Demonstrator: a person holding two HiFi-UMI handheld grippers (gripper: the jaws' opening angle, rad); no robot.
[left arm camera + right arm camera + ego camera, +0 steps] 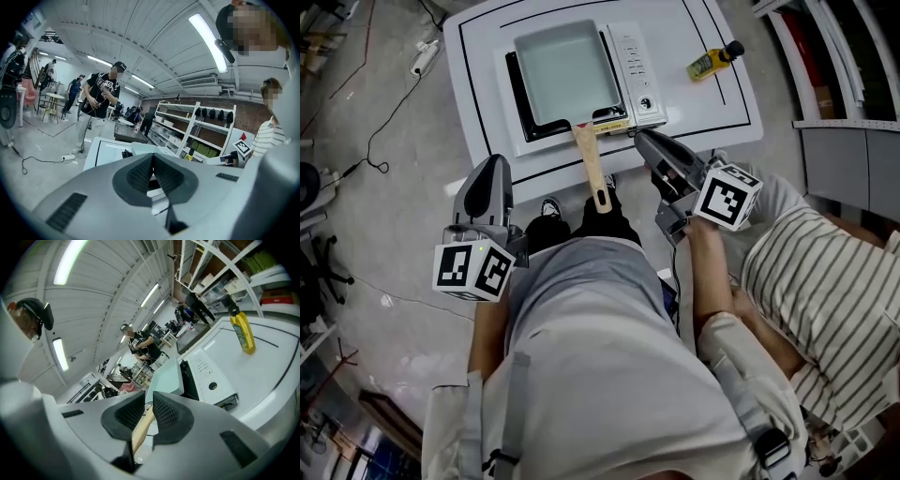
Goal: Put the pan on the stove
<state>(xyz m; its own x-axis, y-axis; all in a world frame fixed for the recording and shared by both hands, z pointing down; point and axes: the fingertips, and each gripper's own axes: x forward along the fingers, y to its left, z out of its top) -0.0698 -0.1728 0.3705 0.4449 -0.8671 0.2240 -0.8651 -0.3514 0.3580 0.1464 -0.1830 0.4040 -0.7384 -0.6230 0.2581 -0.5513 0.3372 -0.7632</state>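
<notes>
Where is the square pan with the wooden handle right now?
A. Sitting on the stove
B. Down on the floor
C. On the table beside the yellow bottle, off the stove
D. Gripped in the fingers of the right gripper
A: the pan lies flat on the stove on the white table, its wooden handle jutting out toward the person.

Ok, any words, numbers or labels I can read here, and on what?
No text reads clearly.
Stove control panel: print by the buttons, too small to read.
Yellow bottle: label too small.
Yellow sticker beside that panel: blurred.
Bystander's black shirt: white print, blurred.
Marker cube: square code pattern, no words.
</notes>
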